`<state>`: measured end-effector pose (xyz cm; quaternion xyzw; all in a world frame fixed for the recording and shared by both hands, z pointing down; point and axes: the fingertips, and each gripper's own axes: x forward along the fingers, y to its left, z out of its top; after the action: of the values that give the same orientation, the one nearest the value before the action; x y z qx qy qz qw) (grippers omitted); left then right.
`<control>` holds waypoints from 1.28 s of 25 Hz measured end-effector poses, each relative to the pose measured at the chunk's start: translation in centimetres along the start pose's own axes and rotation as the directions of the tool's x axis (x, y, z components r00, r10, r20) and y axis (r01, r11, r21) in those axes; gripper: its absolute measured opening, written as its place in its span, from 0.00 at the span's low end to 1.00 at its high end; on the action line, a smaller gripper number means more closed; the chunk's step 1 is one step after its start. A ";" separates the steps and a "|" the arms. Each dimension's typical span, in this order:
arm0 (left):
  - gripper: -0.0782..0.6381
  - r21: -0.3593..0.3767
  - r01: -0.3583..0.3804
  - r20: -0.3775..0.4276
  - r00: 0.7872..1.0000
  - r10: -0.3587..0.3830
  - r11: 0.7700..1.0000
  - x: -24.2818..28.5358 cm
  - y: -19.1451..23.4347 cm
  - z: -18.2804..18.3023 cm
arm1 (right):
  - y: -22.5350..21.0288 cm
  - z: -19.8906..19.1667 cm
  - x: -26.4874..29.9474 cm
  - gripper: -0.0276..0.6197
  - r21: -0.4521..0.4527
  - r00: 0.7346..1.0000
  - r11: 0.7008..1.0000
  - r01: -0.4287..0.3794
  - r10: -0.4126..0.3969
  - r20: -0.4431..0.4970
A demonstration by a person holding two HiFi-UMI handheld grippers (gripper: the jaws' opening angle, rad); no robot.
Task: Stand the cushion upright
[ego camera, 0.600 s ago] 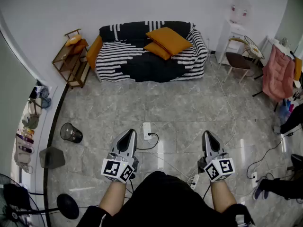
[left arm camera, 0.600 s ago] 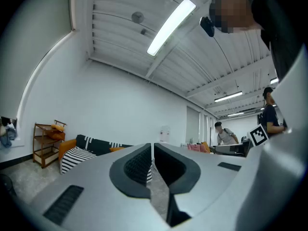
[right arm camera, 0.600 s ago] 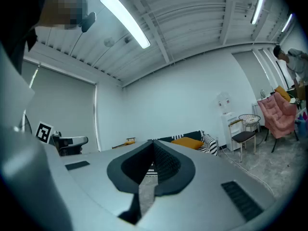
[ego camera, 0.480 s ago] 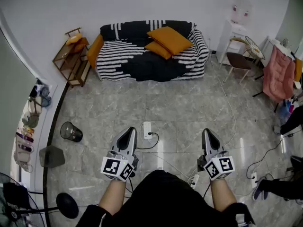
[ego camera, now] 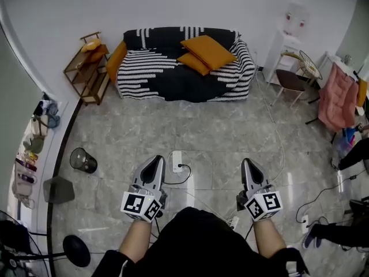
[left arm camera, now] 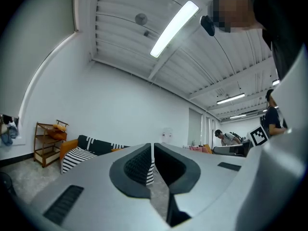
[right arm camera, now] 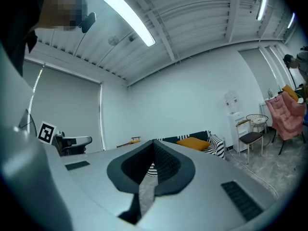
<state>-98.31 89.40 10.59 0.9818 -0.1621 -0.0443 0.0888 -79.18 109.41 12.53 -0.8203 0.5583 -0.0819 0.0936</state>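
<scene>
We carry the left gripper (ego camera: 154,161) and the right gripper (ego camera: 249,164) level and side by side, close to our body. Each has its fingers pressed together with nothing between them, and both gripper views show the dark inner faces meeting along a thin seam. We judge this a carrying posture: nothing is within reach, so closed fingers are simply the tidy way to cross the room. The cushion (ego camera: 207,49), an orange one, lies flat and a little tilted on top of a second cushion (ego camera: 192,62) on the seat of the striped sofa (ego camera: 155,74). It is well apart from both pairs of fingers, ahead of them and nearer the right fingers' side. It lies on its face rather than propped against the backrest, which is why it wants standing up. Between the fingers and the sofa stretches grey floor (ego camera: 230,128), and a white power strip (ego camera: 178,160) lies on it just beside the left fingers' tips, likely something to step around. We reckon the task is not yet begun: the approach comes first, and the fingers must spread before they can take the cushion's edge.
</scene>
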 end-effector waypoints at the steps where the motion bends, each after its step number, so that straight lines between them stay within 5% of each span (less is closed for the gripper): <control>1: 0.16 -0.002 0.003 -0.002 1.000 -0.003 1.000 0.0 0.1 0.0 | 0.3 0.0 0.0 0.09 0.006 1.000 1.000 -0.004 0.004 0.003; 5: 0.16 -0.006 0.023 -0.033 0.999 -0.023 1.000 0.2 0.4 -0.5 | 1.6 -0.3 0.0 0.10 0.086 0.998 0.994 -0.063 0.060 0.027; 6: 0.17 -0.011 0.033 -0.044 0.998 -0.033 0.999 0.3 0.3 -0.6 | 2.3 -0.5 0.1 0.17 0.099 0.995 0.990 -0.099 0.097 0.024; 8: 0.32 -0.014 0.050 -0.066 0.997 -0.051 0.999 0.6 0.3 -0.8 | 3.7 -0.7 0.4 0.54 0.116 0.986 0.979 -0.169 0.168 0.024; 13: 0.45 0.009 0.039 -0.069 0.997 -0.038 0.999 0.2 2.0 -0.4 | 5.9 -0.7 1.7 0.64 0.096 0.988 0.984 -0.152 0.148 0.044; 24: 0.54 -0.032 0.080 -0.123 0.989 -0.083 0.996 -1.8 6.8 -1.6 | 8.3 -2.4 2.7 0.66 0.053 1.000 0.999 0.006 -0.007 0.016; 32: 0.54 -0.070 0.089 -0.161 0.982 -0.100 0.993 0.5 7.7 -2.9 | 5.3 -2.5 4.5 0.66 0.082 0.999 0.995 0.052 -0.052 0.002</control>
<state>-99.89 82.51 14.89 0.9854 -0.1059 0.0276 0.1305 -82.91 103.17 13.79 -0.8302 0.5326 -0.1057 0.1261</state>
